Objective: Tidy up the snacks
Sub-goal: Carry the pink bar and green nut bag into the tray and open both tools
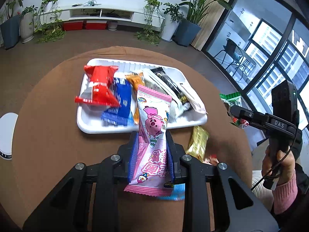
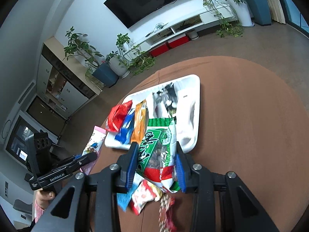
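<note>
My left gripper [image 1: 152, 145] is shut on a pink snack packet [image 1: 153, 131] printed with a cartoon pig, held upright above the table just short of the white tray [image 1: 193, 120]. My right gripper [image 2: 156, 152] is shut on a green and red snack bag [image 2: 160, 147], also in front of the white tray [image 2: 190, 141]. The tray holds a red packet [image 1: 100, 85], a blue packet [image 1: 120, 100], an orange packet [image 1: 136, 79] and a black and white packet [image 1: 170, 83]. In the left wrist view the right gripper [image 1: 232, 109] shows at the right with the green bag [image 1: 231, 98].
Loose snacks lie on the round brown table [image 1: 48, 135] near me: a gold packet [image 1: 198, 142], a light blue wrapper [image 2: 123, 198], a red and white packet [image 2: 143, 196] and a dark red packet [image 2: 167, 210]. A white round object [image 1: 7, 135] sits at the left edge.
</note>
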A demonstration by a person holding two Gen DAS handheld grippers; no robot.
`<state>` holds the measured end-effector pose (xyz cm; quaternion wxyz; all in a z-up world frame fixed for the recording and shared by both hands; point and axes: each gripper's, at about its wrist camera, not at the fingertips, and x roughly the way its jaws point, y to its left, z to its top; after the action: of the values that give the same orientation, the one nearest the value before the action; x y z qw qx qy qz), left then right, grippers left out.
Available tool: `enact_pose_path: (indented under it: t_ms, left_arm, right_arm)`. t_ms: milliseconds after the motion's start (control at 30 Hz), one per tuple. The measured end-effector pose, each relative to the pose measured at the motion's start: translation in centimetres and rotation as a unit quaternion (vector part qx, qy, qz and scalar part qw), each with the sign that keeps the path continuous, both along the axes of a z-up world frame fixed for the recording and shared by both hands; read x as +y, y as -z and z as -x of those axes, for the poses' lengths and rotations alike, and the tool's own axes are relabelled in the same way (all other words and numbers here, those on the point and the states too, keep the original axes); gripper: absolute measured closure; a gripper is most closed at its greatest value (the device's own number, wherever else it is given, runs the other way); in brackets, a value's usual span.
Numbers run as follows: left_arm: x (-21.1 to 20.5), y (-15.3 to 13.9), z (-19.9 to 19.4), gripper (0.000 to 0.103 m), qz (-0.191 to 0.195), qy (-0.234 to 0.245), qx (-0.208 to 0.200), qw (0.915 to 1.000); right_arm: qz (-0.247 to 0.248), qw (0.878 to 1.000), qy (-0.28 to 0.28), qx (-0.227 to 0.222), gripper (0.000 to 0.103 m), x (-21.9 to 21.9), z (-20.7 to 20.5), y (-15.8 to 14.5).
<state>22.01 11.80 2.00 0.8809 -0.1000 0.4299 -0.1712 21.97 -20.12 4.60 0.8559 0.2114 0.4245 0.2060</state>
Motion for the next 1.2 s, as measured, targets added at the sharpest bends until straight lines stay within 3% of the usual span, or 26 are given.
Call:
enact_pose_path:
  t_ms: [633,967,1200]
  left_arm:
    - [-0.8,1.4,-8.9,0.079,-0.038,-0.008,0.021,0.999]
    - [-1.7,2.9,-11.3,0.077,-0.076,-0.01,0.017,0.9969]
    - [-2.4,2.9,-12.1,0.077,-0.094,-0.017,0.001,0.9954]
  right_arm:
    - [0.045,0.999,-0.01,-0.005,0.065,1.4,-11.3,2.5]
    - [0.079,0.997,-0.014,-0.013,0.061,2.4,-12.9,3.7]
    - [0.099,0.994,-0.006,-0.041,0.052,2.3,-12.6,2.7]
